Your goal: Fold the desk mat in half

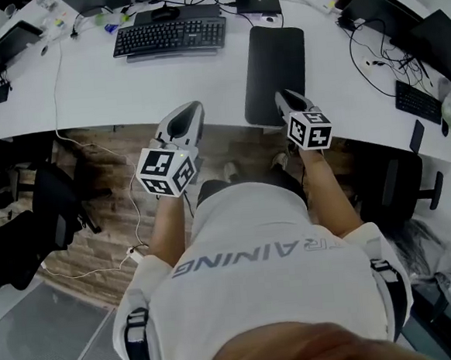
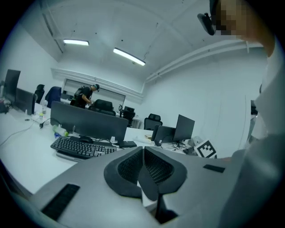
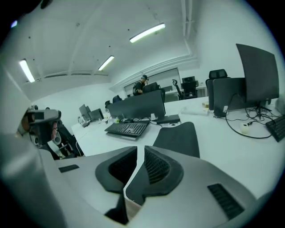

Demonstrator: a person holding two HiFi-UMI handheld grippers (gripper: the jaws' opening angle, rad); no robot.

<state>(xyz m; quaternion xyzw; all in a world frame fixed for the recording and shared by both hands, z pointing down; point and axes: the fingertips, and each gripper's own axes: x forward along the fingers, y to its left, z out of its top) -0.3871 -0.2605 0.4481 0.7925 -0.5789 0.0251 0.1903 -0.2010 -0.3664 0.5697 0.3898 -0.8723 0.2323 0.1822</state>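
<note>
An open-plan office with strip lights on a white ceiling holds a long, curved white desk, and the floor below it has a wood pattern. A black computer keyboard sits at the far side of the desk, with a dark flat monitor behind it. The dark rectangular desk mat lies flat on the desk just right of the keyboard. Its long sides run from far to near and its near short edge reaches the desk's near edge.

The person, in a white printed shirt, holds both tools at that near edge. The left gripper hovers off the desk edge, left of the mat and apart from it. In the left gripper view its jaws are together, with nothing between them. The right gripper is at the mat's near right corner; whether it touches the mat cannot be told. In the right gripper view its jaws stand slightly apart, with a narrow slit between the ribbed pads that holds nothing, and the mat lies just ahead and to the right. A black office chair stands under the desk at the left.
</note>
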